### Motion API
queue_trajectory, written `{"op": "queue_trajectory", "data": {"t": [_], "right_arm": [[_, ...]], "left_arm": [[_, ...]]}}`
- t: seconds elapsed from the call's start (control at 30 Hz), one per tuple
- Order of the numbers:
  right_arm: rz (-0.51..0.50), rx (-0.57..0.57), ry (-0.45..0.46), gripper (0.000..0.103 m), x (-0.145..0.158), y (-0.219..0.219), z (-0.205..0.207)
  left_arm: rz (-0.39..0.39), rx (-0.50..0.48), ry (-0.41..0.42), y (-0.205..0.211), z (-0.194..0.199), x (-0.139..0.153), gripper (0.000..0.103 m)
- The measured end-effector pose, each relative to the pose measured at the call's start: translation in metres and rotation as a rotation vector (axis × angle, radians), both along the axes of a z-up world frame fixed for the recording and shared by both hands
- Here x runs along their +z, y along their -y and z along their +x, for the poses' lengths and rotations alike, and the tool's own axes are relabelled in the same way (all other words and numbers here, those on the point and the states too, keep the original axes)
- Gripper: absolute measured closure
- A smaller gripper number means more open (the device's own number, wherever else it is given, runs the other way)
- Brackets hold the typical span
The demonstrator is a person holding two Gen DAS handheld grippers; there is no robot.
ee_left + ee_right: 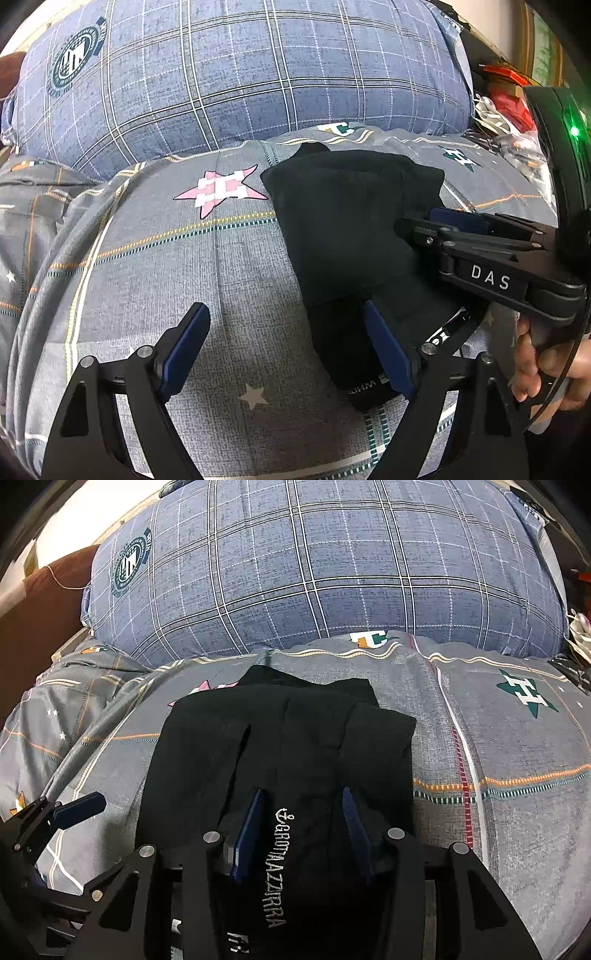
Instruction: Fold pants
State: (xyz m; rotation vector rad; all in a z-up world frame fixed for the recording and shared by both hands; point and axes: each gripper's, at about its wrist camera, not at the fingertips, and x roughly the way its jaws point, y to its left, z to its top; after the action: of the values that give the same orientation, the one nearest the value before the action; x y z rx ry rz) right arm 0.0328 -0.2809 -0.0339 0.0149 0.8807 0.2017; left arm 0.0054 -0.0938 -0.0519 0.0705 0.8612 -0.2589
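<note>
Left gripper (284, 347): jaws wide apart, nothing between the pads; right-hand pad against the left edge of the pants (347, 229), left-hand pad over bare bedsheet (229, 266).

Right gripper (303, 830): jaws partly parted, astride a raised fold of pants (288, 746) bearing white lettering; whether the pads press the cloth cannot be told.

Pants: black, partly folded, lying on the sheet (498, 738) just short of the plaid pillow (332, 565). Long axis from 6 to 12 o'clock in the right view, waistband lettering at the 6 o'clock end.

Left view only: pink star print at 10 o'clock from the pants, right gripper (417, 225) entering from 3 o'clock, hand (554, 365) on its grip at 4 o'clock.

Right view only: the lettering in full, a green star print at 3 o'clock, left gripper's pad at 8 o'clock.
</note>
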Motion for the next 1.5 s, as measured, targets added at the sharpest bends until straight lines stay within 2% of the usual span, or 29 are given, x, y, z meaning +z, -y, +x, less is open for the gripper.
{"op": "queue_trajectory", "data": {"t": [0.1, 0.2, 0.3, 0.4, 0.47, 0.57, 0.8, 0.9, 1.0, 1.07, 1.5], "right_arm": [[-0.002, 0.013, -0.005, 0.055, 0.004, 0.001, 0.000], [-0.031, 0.009, -0.003, 0.055, 0.014, 0.000, -0.003], [-0.129, 0.003, 0.090, 0.054, 0.031, -0.007, -0.017], [-0.214, -0.009, 0.173, 0.047, 0.049, -0.014, -0.029], [-0.255, -0.026, 0.224, 0.041, 0.059, -0.014, -0.035], [-0.283, -0.042, 0.286, 0.040, 0.075, -0.015, -0.041], [-0.289, -0.065, 0.328, 0.038, 0.094, -0.009, -0.051], [-0.261, -0.065, 0.332, 0.038, 0.100, -0.003, -0.053], [-0.214, -0.055, 0.331, 0.031, 0.106, 0.002, -0.058], [-0.195, -0.056, 0.333, 0.031, 0.109, 0.003, -0.061], [-0.217, -0.056, 0.362, 0.031, 0.115, -0.006, -0.072]], "left_arm": [[-0.007, 0.007, -0.009, -0.003, -0.001, 0.007, 0.017], [-0.004, 0.018, 0.045, -0.009, -0.013, 0.021, 0.017], [0.006, 0.048, 0.124, -0.017, -0.027, 0.041, 0.017], [-0.003, 0.074, 0.213, -0.025, -0.039, 0.063, 0.017], [-0.011, 0.086, 0.247, -0.029, -0.042, 0.073, 0.017], [-0.036, 0.099, 0.268, -0.033, -0.041, 0.083, 0.017], [-0.068, 0.091, 0.275, -0.027, -0.042, 0.094, 0.017], [-0.080, 0.083, 0.271, -0.020, -0.046, 0.096, 0.015], [-0.069, 0.077, 0.280, -0.015, -0.049, 0.095, 0.015], [-0.059, 0.074, 0.278, -0.012, -0.049, 0.094, 0.015], [-0.063, 0.090, 0.254, -0.015, -0.050, 0.089, 0.015]]}}
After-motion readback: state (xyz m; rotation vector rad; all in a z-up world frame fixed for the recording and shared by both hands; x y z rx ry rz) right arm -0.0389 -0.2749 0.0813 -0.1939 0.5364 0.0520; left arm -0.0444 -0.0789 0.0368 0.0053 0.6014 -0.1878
